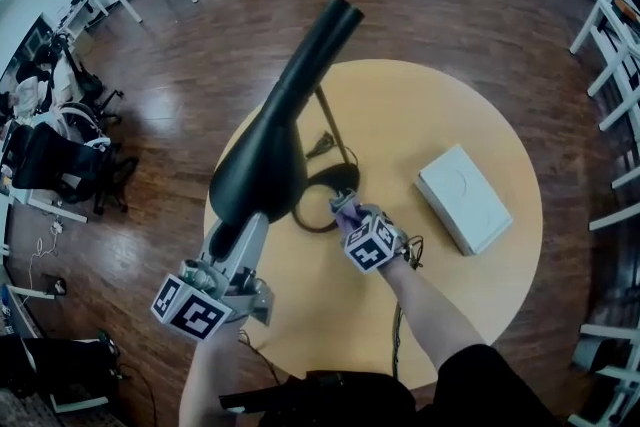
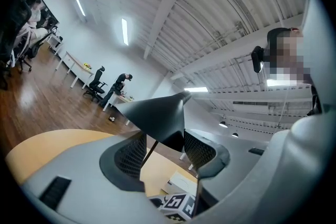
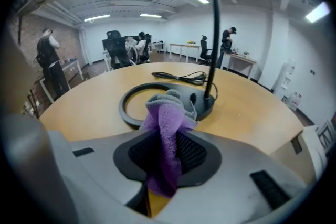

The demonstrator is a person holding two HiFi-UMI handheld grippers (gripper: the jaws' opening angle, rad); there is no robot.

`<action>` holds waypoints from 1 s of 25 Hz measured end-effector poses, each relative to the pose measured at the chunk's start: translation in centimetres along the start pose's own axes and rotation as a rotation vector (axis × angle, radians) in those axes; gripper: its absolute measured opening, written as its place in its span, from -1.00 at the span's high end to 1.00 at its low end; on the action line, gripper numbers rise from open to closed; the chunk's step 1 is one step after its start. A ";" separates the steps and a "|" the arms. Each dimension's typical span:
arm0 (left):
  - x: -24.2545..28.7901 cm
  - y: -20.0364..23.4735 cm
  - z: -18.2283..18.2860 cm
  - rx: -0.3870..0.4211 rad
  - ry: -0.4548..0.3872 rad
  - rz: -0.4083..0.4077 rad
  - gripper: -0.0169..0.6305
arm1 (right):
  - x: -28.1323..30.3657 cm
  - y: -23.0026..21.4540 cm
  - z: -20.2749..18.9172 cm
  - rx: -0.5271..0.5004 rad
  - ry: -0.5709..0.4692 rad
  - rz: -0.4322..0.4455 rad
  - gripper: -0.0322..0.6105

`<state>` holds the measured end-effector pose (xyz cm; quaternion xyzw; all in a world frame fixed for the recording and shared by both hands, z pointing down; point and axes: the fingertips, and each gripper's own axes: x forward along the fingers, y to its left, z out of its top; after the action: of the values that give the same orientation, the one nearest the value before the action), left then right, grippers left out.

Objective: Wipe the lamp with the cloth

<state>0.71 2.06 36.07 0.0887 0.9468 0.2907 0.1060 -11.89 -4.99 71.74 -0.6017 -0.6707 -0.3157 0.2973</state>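
Gripping the wide end of the black lamp (image 1: 265, 155) shade with the left gripper (image 1: 235, 235), low on the left of the head view, pads tight on both sides of its edge. Leaning up toward the top middle, high over the round table (image 1: 450, 115). Pinching a purple cloth (image 3: 165, 134) tight in the right gripper (image 3: 167, 147), near the middle of the frame. Sticking out past the jaws, right by the lamp's ring base (image 3: 131, 97) on the table; touching it or not, hard to tell. Lying well off to the right: a white box (image 1: 463, 198).
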 end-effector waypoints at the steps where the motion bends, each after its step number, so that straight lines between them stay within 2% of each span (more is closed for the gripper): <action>1: 0.1 0.2 0.0 -0.001 0.000 0.002 0.31 | 0.2 1.1 -0.5 -0.042 0.015 0.009 0.62; 3: 0.4 0.5 0.0 0.026 0.004 0.008 0.31 | 0.0 3.4 -0.7 -0.144 0.036 0.047 0.62; 5: 0.4 0.7 -0.1 0.070 0.011 0.021 0.31 | -1.3 5.4 -0.4 -0.241 0.075 0.127 0.62; 7: 0.3 0.9 -0.3 0.070 0.007 0.038 0.31 | -2.4 6.3 -0.8 -0.265 0.113 0.212 0.62; 8: 0.1 1.1 -0.2 0.051 -0.003 0.044 0.31 | -2.8 5.8 -0.8 -0.232 0.097 0.224 0.62; 10: 0.1 1.4 0.4 0.018 -0.030 0.052 0.31 | -4.6 2.4 1.4 -0.110 -0.036 0.196 0.62; 13: 0.5 1.9 1.3 0.022 -0.049 0.065 0.28 | -11.4 -5.1 9.4 0.045 -0.358 0.149 0.62; 16: 0.6 3.1 1.2 -0.024 -0.050 0.074 0.25 | -20.1 -11.3 17.4 0.120 -0.629 0.131 0.62; 18: 0.7 4.0 1.9 -0.035 -0.058 0.085 0.24 | -25.2 -14.3 21.8 0.136 -0.764 0.091 0.62; 21: 0.9 5.3 2.6 -0.044 -0.052 0.090 0.21 | -30.4 -17.8 26.6 0.103 -0.871 -0.014 0.62; 25: 1.6 7.7 3.7 -0.074 -0.051 0.078 0.21 | -32.2 -18.8 29.9 -0.001 -0.861 -0.123 0.62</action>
<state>0.89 10.70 37.23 0.1289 0.9282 0.3272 0.1217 -27.94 -3.06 26.77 -0.6374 -0.7681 -0.0535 -0.0292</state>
